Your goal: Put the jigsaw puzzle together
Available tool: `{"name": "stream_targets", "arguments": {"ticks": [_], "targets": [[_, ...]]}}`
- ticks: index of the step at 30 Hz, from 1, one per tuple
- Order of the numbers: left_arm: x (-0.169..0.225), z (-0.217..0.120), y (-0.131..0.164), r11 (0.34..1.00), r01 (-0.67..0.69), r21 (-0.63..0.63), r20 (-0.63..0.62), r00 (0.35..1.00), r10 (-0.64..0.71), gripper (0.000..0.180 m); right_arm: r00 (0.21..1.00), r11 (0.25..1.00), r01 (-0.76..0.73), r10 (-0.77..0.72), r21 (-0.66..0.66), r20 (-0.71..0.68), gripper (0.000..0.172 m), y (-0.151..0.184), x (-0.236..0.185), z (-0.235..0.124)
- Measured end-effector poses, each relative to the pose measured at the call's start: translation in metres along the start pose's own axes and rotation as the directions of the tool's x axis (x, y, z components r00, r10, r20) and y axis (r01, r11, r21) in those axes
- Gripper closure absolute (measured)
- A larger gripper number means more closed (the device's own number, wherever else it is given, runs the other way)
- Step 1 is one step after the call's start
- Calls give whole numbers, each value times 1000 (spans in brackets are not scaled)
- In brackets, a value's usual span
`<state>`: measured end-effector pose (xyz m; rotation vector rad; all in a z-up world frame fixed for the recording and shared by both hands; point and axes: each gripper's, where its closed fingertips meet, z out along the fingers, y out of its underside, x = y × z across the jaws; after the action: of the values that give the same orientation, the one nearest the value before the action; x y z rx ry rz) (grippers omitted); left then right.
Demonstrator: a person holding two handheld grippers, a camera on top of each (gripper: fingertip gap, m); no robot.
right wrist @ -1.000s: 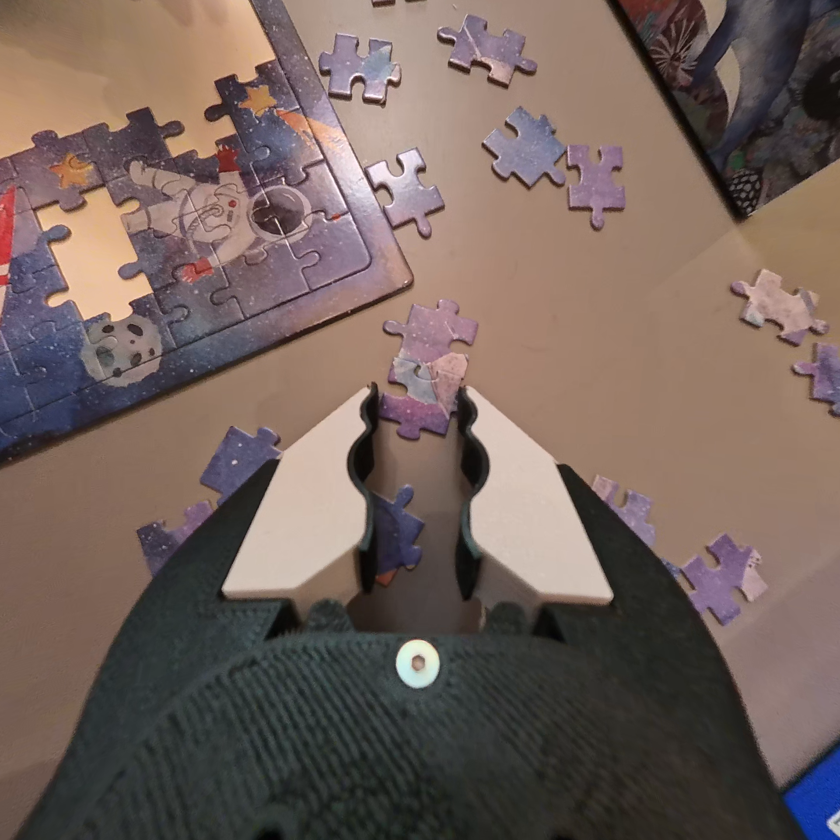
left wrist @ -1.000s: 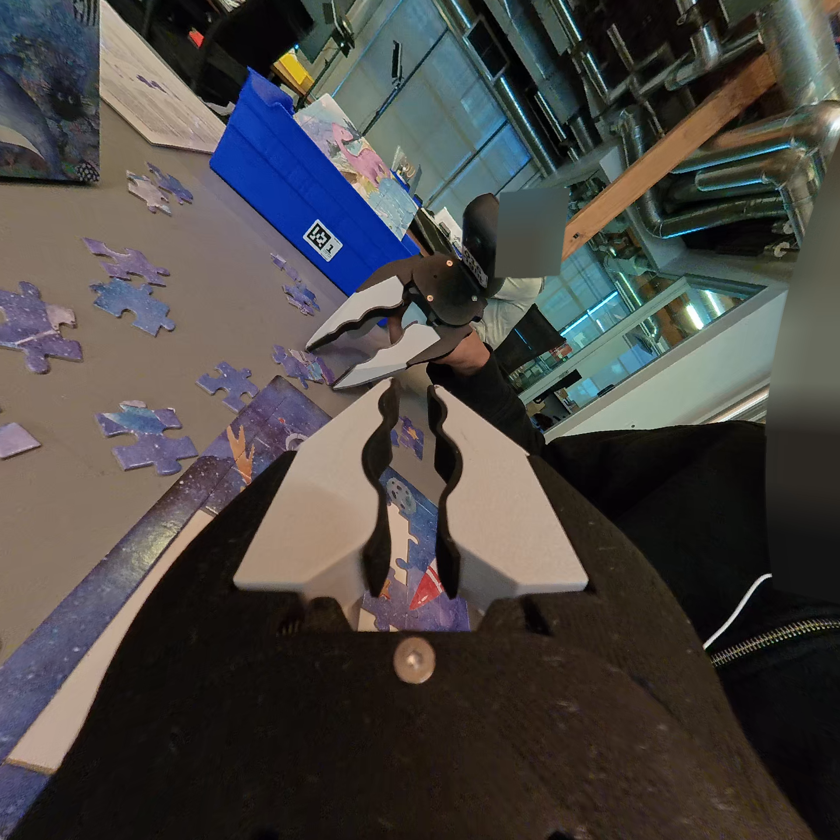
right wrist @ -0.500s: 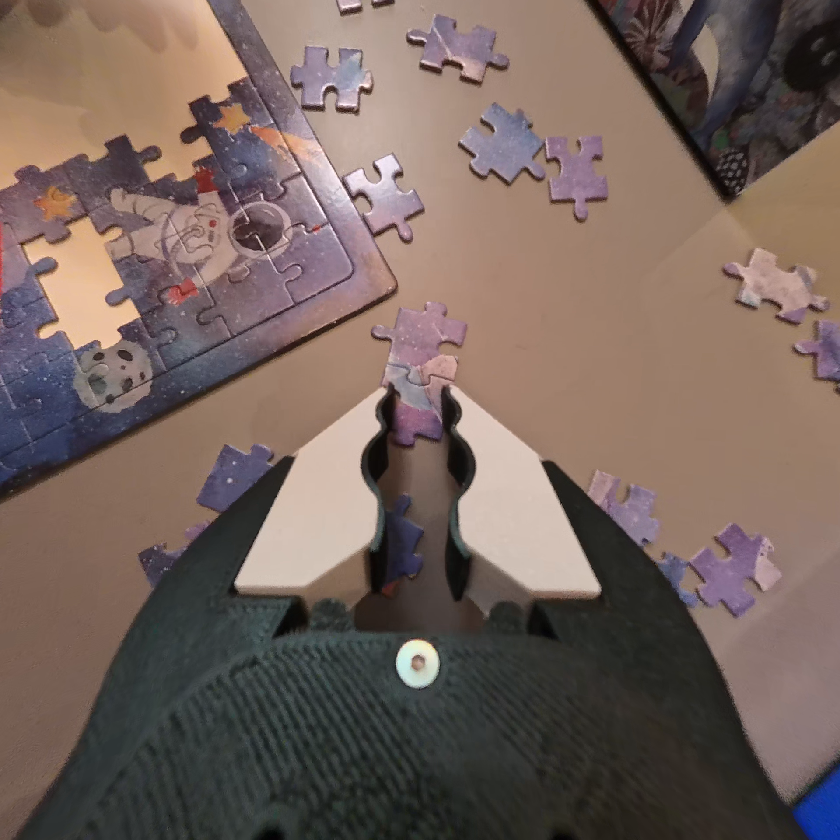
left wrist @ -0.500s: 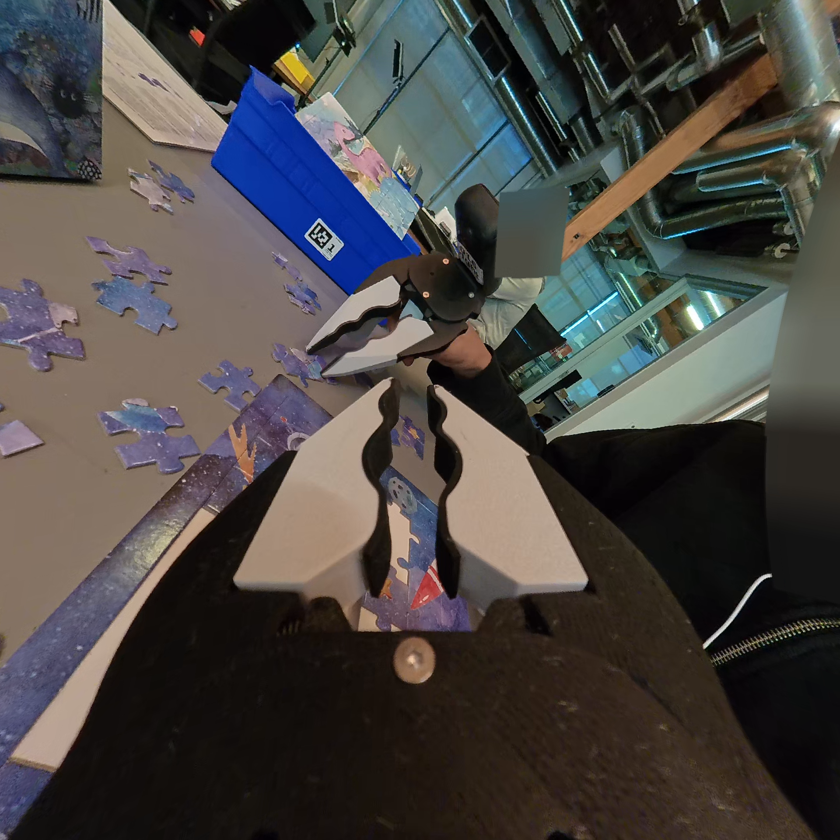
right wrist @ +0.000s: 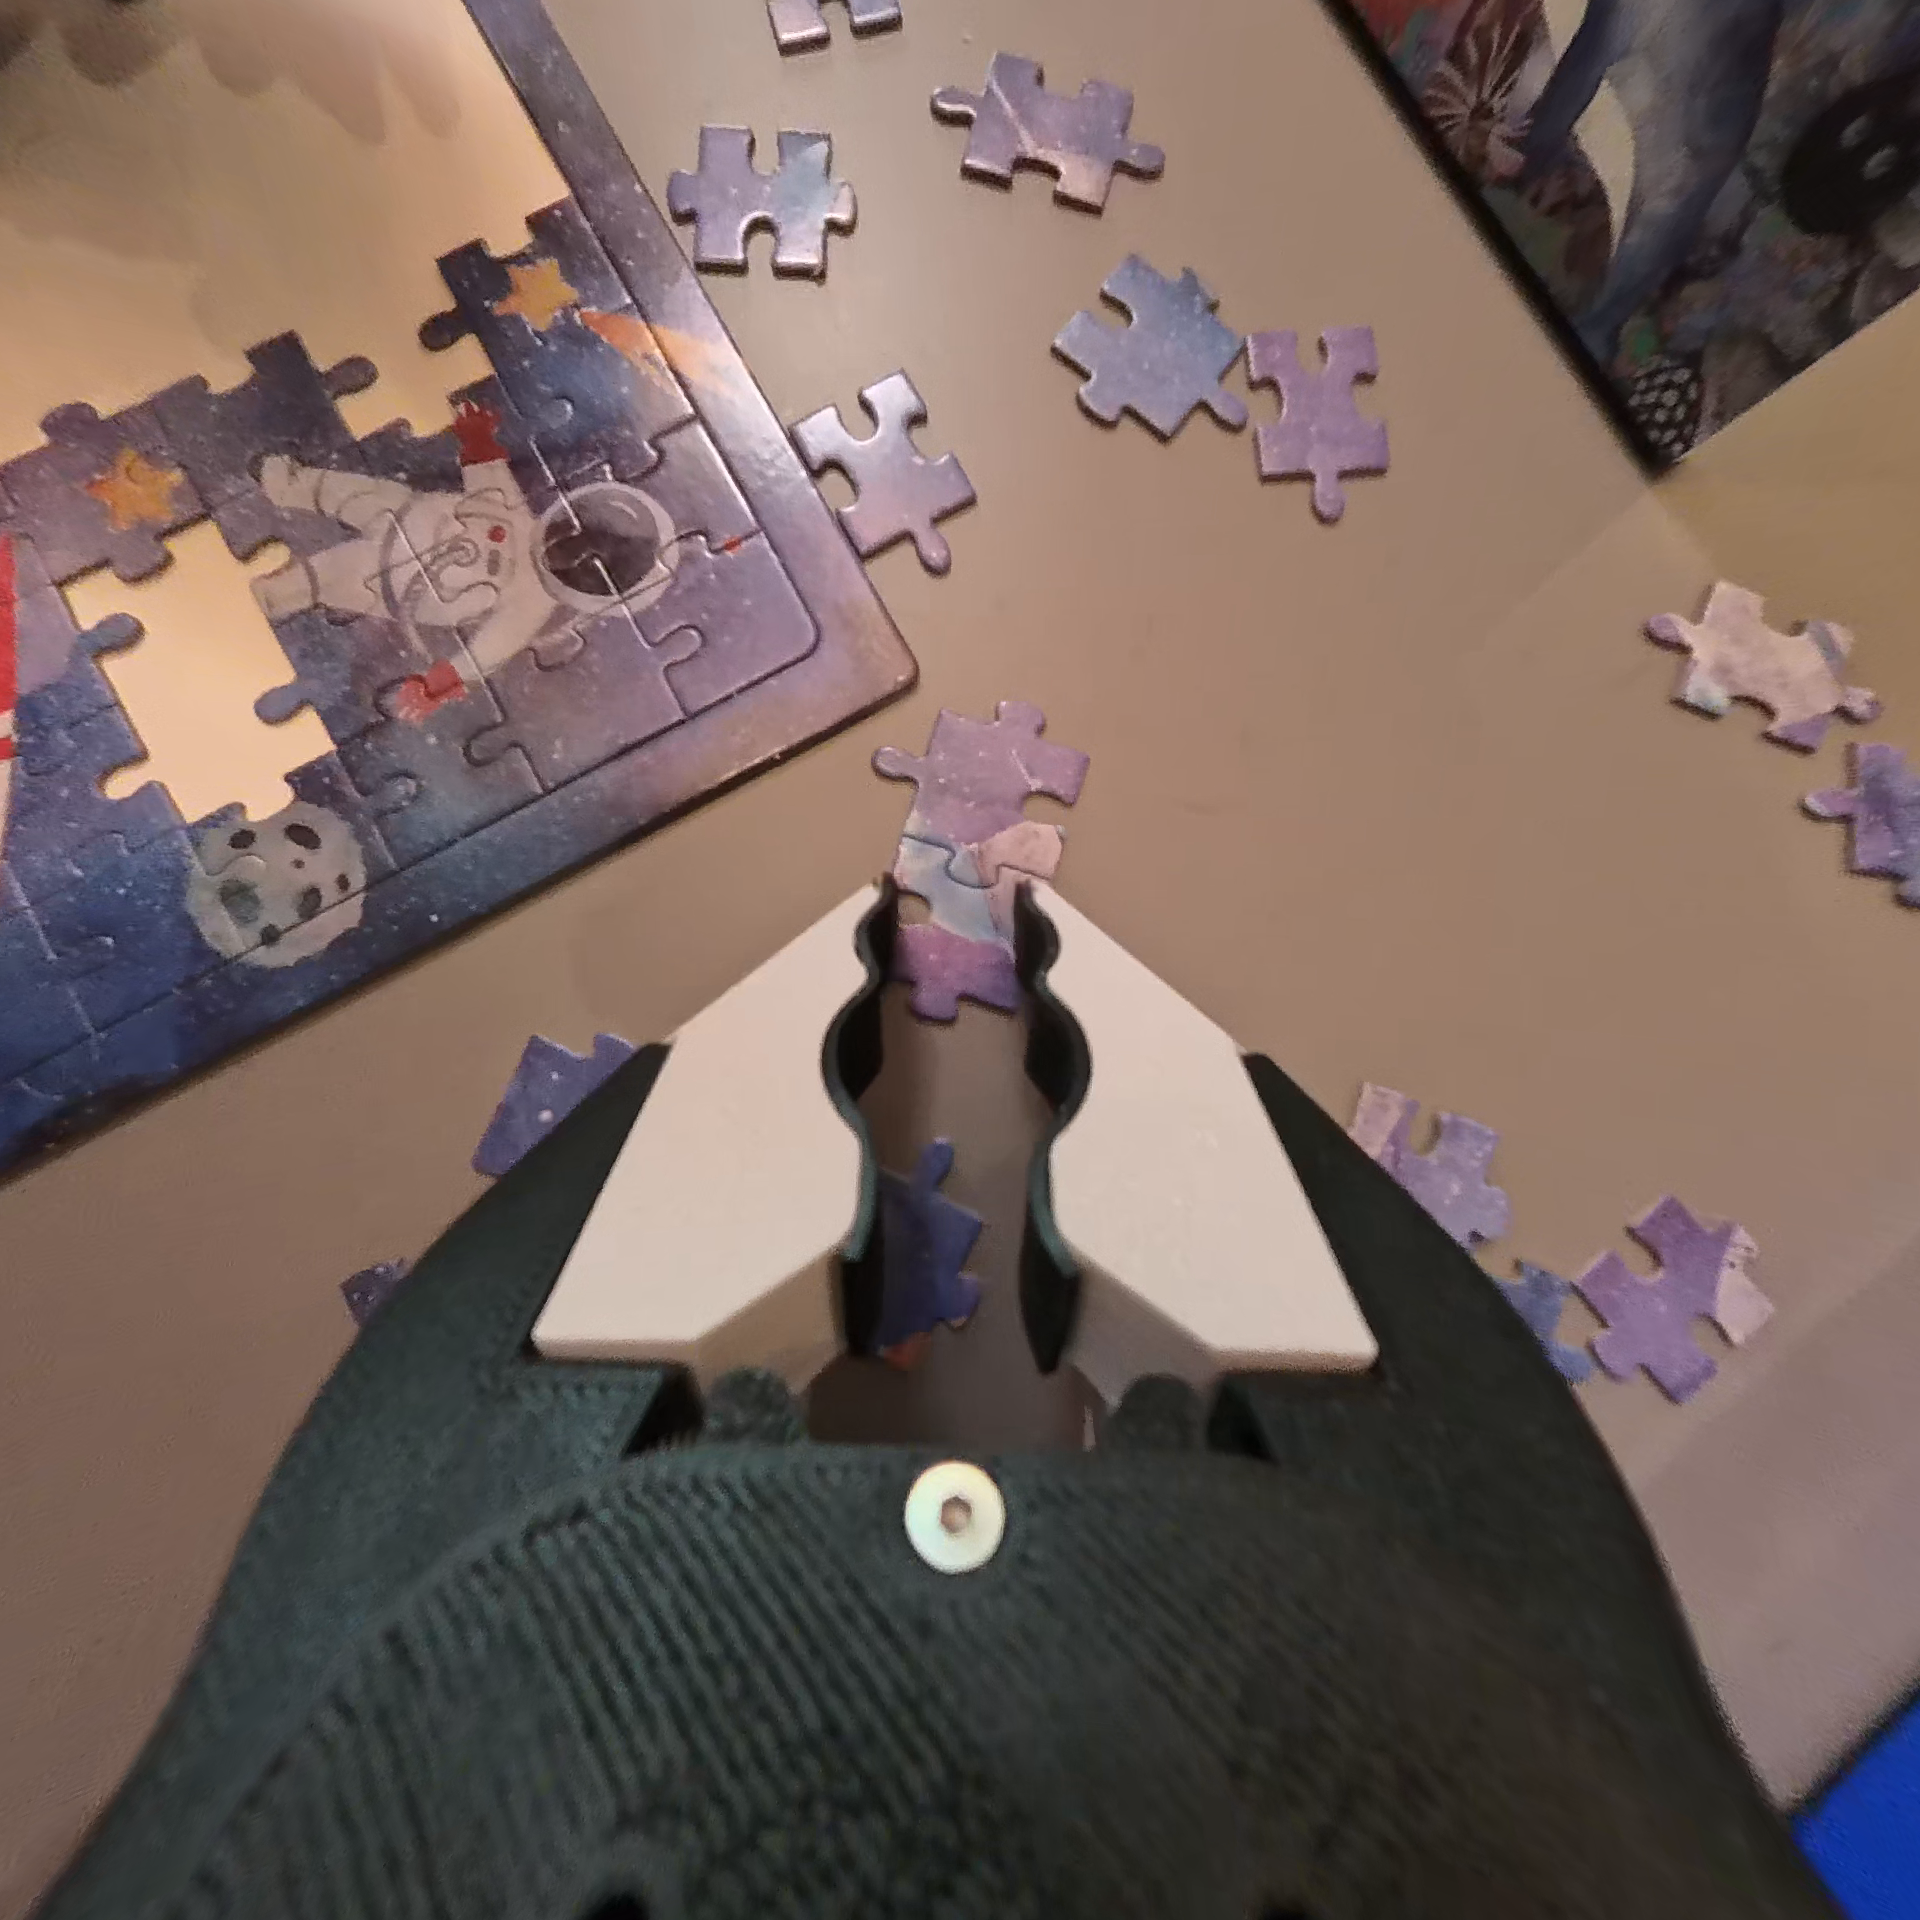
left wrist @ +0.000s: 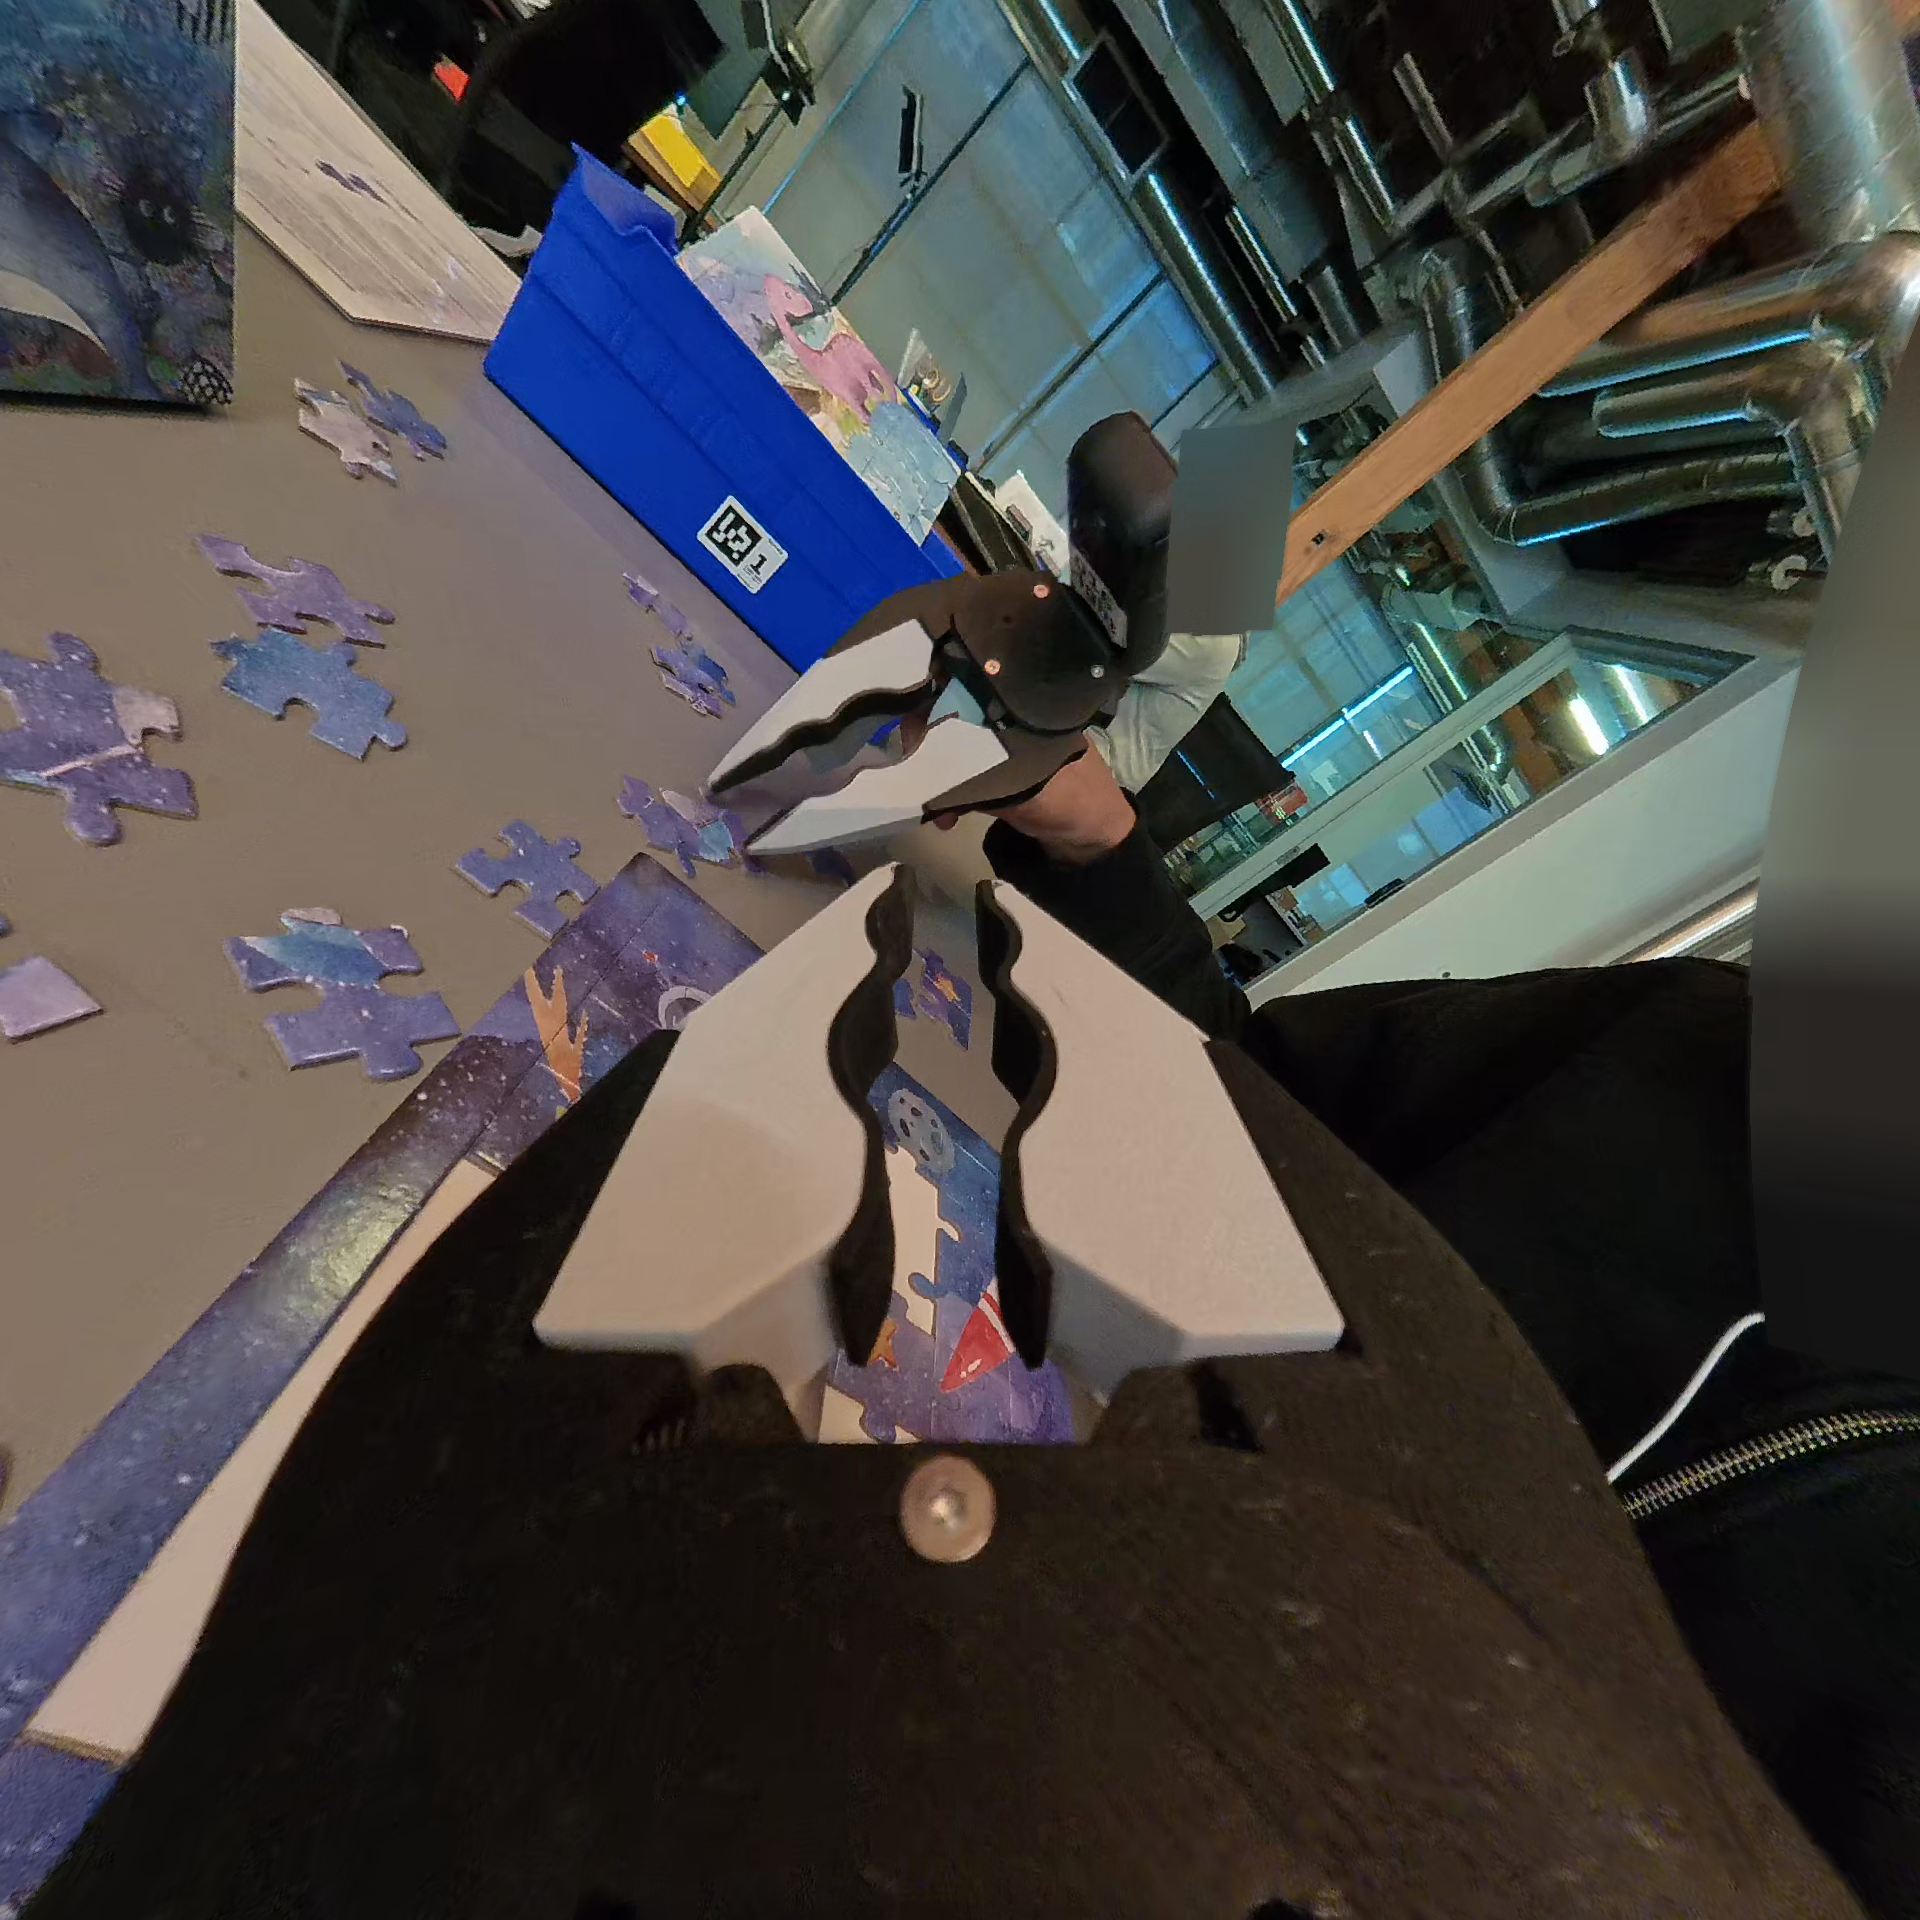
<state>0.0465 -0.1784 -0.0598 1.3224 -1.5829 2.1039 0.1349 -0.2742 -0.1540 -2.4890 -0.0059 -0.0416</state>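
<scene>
Just at 12 o'clock of the right claw (right wrist: 956,904), its narrowly parted tips pinch the near end of a lengthwise purple two-piece puzzle cluster (right wrist: 982,821), while the left claw (left wrist: 935,894) hangs slightly open and empty.

bare grey tabletop (right wrist: 1299,727) lies open right of the puzzle board (right wrist: 727,582); scattered loose pieces (right wrist: 1216,364) dot it, and a blue bin (left wrist: 665,416) walls the far edge.

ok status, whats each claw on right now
Right claw closed on the purple puzzle piece on the table. Left claw holds nothing, above the puzzle board. Loose pieces lie nearby.
</scene>
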Motion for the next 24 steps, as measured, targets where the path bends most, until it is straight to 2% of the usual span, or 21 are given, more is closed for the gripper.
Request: {"name": "stream_targets", "arguments": {"ticks": [4,10,14,19,21,24], "targets": [[0,-1,-1,1000,-3,4,1,1000,3,172,999,998,-11,12,57,-32,150,-8,7,-13],[3,-2,-4,1000,-13,12,0,1000,13,172,989,996,-71,76,47,-127,144,6,30,-28],[3,-4,-6,1000,-20,20,5,1000,20,172,979,985,-153,161,74,-123,141,5,23,-26],[4,-3,-6,1000,-16,21,0,1000,16,172,959,947,-252,272,201,-80,131,-11,2,-21],[4,-2,-5,1000,-13,21,-3,1000,13,171,948,945,-270,294,185,-121,121,-4,1,-17],[3,-2,-4,1000,-9,20,-2,1000,9,172,934,950,-281,304,138,-189,115,10,2,-9]]}}
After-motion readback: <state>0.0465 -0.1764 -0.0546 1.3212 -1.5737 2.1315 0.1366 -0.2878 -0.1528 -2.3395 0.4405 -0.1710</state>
